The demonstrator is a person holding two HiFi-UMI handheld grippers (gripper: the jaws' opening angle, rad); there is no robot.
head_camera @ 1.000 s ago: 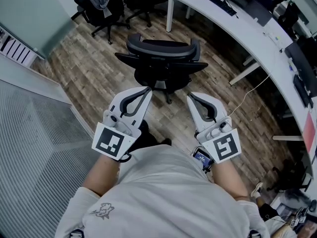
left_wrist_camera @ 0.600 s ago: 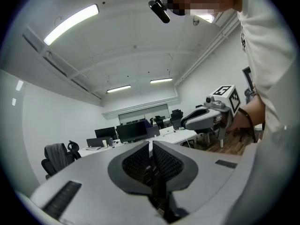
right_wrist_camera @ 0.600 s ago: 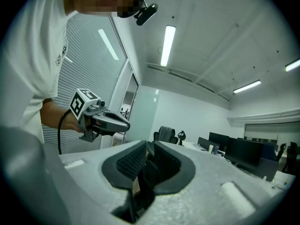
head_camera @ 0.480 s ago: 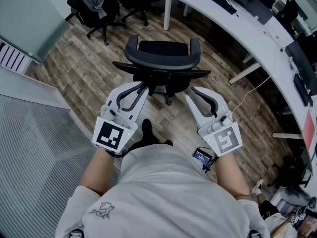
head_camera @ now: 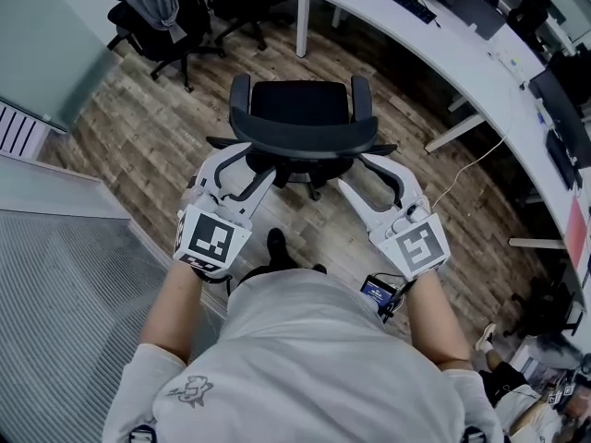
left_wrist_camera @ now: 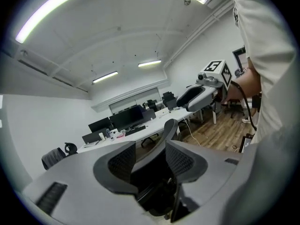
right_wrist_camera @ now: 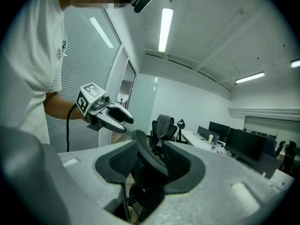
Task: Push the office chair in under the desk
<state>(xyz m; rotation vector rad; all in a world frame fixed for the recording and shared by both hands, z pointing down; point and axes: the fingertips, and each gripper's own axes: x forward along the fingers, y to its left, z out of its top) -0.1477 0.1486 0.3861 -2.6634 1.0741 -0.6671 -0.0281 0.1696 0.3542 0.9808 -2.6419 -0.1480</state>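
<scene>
- The office chair (head_camera: 303, 118) stands in the upper middle of the head view, apart from the white desk (head_camera: 443, 40) at the upper right.
- The left gripper (head_camera: 254, 162) and the right gripper (head_camera: 355, 172) have just been opening their jaws; the jaws stand apart around the backrest rim.

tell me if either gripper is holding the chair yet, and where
Nothing is held yet. The left gripper and right gripper have just been opening, each astride the chair backrest rim without clamping.
</scene>
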